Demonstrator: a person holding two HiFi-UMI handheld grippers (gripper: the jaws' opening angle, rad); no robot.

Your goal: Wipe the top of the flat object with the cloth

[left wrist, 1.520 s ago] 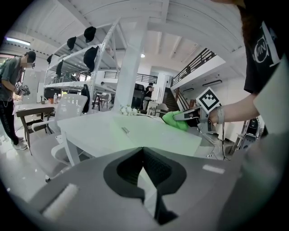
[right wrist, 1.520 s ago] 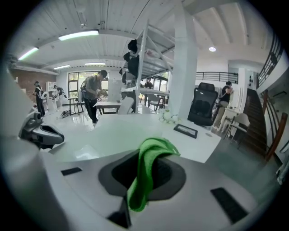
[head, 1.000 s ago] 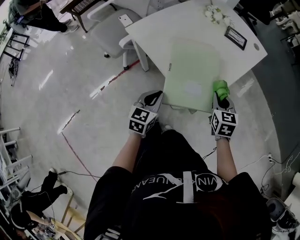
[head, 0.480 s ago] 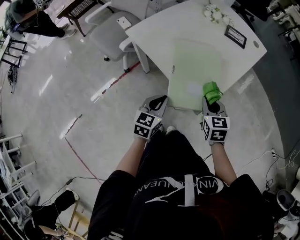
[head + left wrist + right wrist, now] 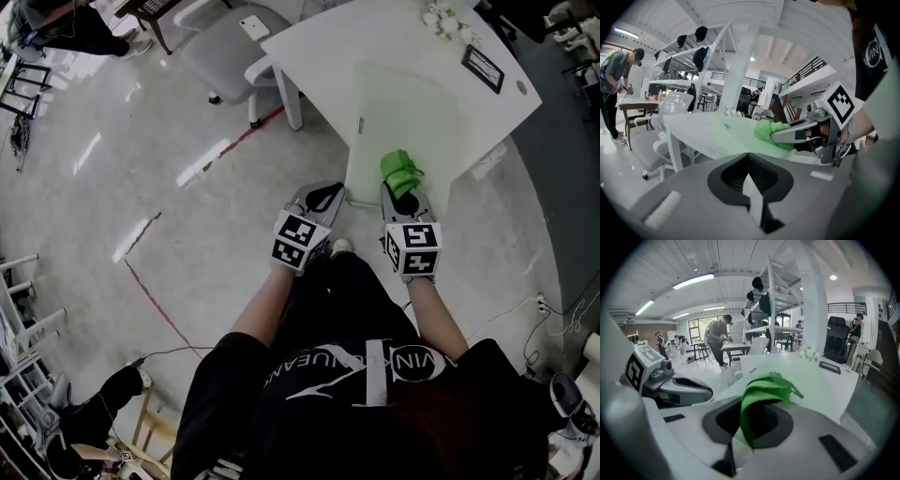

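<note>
A pale green flat sheet (image 5: 405, 108) lies on the white table (image 5: 323, 47), reaching to its near edge. My right gripper (image 5: 401, 192) is shut on a bunched green cloth (image 5: 401, 171), which rests on the sheet's near edge about midway along it. In the right gripper view the cloth (image 5: 764, 392) hangs over the shut jaws, with the sheet (image 5: 792, 369) beyond. My left gripper (image 5: 323, 198) hovers just off the table's near edge, left of the sheet, jaws together and holding nothing. In the left gripper view the right gripper's fingers (image 5: 794, 135) and the cloth (image 5: 771, 131) show side-on.
A black picture frame (image 5: 491, 68) and white flowers (image 5: 445, 19) stand at the table's far side. A grey chair (image 5: 225, 52) with a phone (image 5: 253, 26) on it stands to the left. Red tape lines (image 5: 155, 300) and cables cross the glossy floor. A person (image 5: 717, 341) works at a far table.
My right gripper has dragged the cloth leftward along the sheet's near edge, from its right corner to about the middle. The left gripper has stayed close beside it.
</note>
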